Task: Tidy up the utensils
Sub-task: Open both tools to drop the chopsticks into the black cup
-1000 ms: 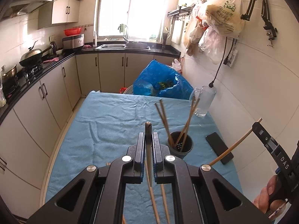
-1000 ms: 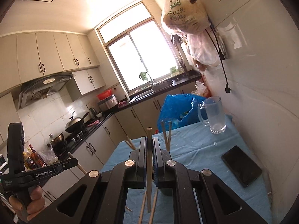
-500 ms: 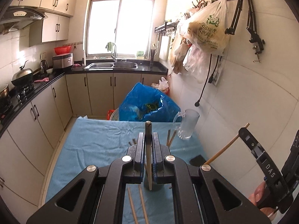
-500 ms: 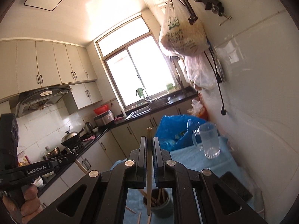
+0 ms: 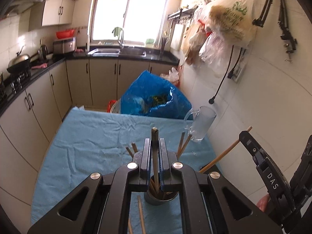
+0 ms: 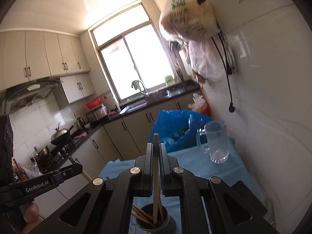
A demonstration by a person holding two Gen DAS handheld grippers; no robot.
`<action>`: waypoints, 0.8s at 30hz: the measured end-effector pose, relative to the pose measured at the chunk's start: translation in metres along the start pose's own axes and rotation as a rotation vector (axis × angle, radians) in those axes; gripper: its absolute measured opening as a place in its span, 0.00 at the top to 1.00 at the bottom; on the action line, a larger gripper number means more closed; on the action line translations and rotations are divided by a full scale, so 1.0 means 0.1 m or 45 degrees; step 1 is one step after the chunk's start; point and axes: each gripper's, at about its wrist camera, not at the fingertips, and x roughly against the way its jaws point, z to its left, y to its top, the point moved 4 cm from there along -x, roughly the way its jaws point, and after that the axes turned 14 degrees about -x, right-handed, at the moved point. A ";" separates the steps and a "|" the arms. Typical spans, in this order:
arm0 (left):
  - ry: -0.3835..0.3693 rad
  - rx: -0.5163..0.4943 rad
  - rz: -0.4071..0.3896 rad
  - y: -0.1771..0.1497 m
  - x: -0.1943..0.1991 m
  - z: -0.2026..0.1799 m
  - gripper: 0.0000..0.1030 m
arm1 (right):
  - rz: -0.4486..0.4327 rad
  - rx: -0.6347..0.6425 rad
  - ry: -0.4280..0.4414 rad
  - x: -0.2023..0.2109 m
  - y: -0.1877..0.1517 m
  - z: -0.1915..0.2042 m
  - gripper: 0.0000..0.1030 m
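My left gripper (image 5: pixel 155 142) is shut on a dark-tipped chopstick (image 5: pixel 155 156) held upright, its lower end inside the grey utensil cup (image 5: pixel 160 198) just below the jaws. My right gripper (image 6: pixel 155 148) is shut on a pale wooden chopstick (image 6: pixel 155 175), also upright, its lower end in the same cup (image 6: pixel 153 220), which holds several more chopsticks. The right gripper also shows in the left wrist view (image 5: pixel 261 159) at the right, the left gripper in the right wrist view (image 6: pixel 58 175) at the left. Loose chopsticks (image 5: pixel 140 214) lie on the blue cloth (image 5: pixel 93 142).
A glass mug (image 5: pixel 201 124) stands at the table's far right, by the tiled wall. A black phone (image 6: pixel 247 197) lies right of the cup. A blue bag (image 5: pixel 152 99) sits beyond the table's far edge. Plastic bags (image 5: pixel 230 23) hang above on the wall.
Both grippers have moved over the cup and lowered, so each held chopstick's lower end now sits inside it. Both views have tilted back down toward the table.
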 end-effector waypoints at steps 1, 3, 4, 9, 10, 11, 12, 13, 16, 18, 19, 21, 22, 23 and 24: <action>-0.001 0.002 0.011 -0.02 -0.04 0.01 0.94 | 0.009 0.001 -0.005 -0.04 -0.01 -0.01 0.94; -0.001 0.006 0.020 -0.04 -0.08 0.04 0.94 | 0.032 -0.004 -0.014 -0.11 -0.05 -0.05 0.94; -0.001 0.008 0.022 -0.06 -0.08 0.06 0.94 | 0.044 -0.006 -0.018 -0.14 -0.07 -0.07 0.94; 0.005 0.024 0.039 -0.11 -0.11 0.14 0.94 | 0.075 -0.013 -0.035 -0.23 -0.12 -0.10 0.94; 0.008 0.032 0.038 -0.11 -0.12 0.16 0.94 | 0.091 -0.017 -0.039 -0.25 -0.13 -0.10 0.93; 0.010 0.041 0.039 -0.11 -0.11 0.18 0.93 | 0.098 -0.027 -0.042 -0.26 -0.13 -0.11 0.93; 0.005 0.046 0.038 -0.11 -0.10 0.20 0.92 | 0.105 -0.033 -0.039 -0.27 -0.13 -0.11 0.92; 0.000 0.051 0.037 -0.11 -0.08 0.21 0.91 | 0.115 -0.038 -0.025 -0.26 -0.13 -0.12 0.89; -0.010 0.079 0.011 -0.10 0.02 0.26 0.68 | 0.082 -0.045 -0.023 -0.15 -0.09 -0.12 0.86; 0.004 0.087 -0.020 -0.11 0.11 0.30 0.56 | 0.068 -0.044 0.001 -0.07 -0.06 -0.09 0.84; 0.010 0.090 -0.029 -0.11 0.14 0.32 0.56 | 0.055 -0.043 0.008 -0.02 -0.04 -0.08 0.78; -0.004 0.104 -0.038 -0.13 0.24 0.36 0.56 | 0.027 -0.044 0.022 0.10 -0.02 -0.05 0.73; -0.006 0.107 -0.041 -0.15 0.28 0.37 0.56 | 0.017 -0.045 0.034 0.17 -0.02 -0.04 0.73; -0.001 0.107 -0.044 -0.17 0.31 0.39 0.54 | 0.015 -0.044 0.041 0.21 -0.01 -0.03 0.72; 0.006 0.106 -0.047 -0.19 0.34 0.40 0.52 | 0.014 -0.042 0.048 0.27 -0.02 -0.01 0.71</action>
